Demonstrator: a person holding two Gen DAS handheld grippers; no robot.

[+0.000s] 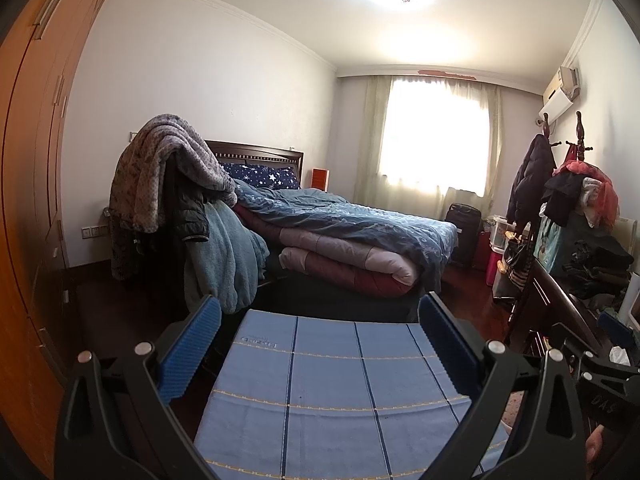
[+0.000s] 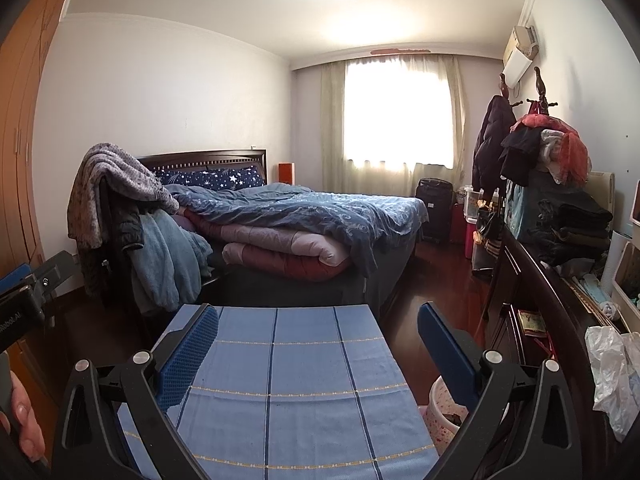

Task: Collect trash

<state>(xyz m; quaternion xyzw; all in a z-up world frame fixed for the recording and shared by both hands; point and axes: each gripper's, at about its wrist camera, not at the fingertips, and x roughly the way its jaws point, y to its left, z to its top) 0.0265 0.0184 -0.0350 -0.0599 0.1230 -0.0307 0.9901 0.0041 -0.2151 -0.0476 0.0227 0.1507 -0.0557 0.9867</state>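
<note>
Here we hold both grippers level over a table covered with a blue checked cloth (image 1: 332, 392), its surface bare between the fingers. Our left gripper (image 1: 320, 340) has its 2 blue-padded fingers spread wide with nothing between them, and our right gripper (image 2: 318, 344) is spread just as wide and also holds nothing. The nearest thing that looks like trash is a crumpled white plastic bag (image 2: 614, 376), lying on the dark wooden dresser (image 2: 560, 320) to the right of our right gripper and apart from it. Low beside the table's right edge, partly hidden behind our right gripper's right finger, stands a small patterned bin (image 2: 444, 412) with something dark inside that we cannot make out. Beyond the table lies the bed (image 1: 360, 232), heaped with a blue duvet and folded pink and red quilts. A chair draped with a grey blanket (image 1: 168, 160) and other clothes stands at the bed's left, between us and the headboard. Further along the dresser sit stacked dark clothes (image 2: 576, 224), and a coat stand (image 2: 496, 136) hung with jackets rises behind them. A tall wooden wardrobe (image 1: 36, 160) fills the left wall. A thumb (image 2: 24, 420) shows at the left edge of the right wrist view.
</note>
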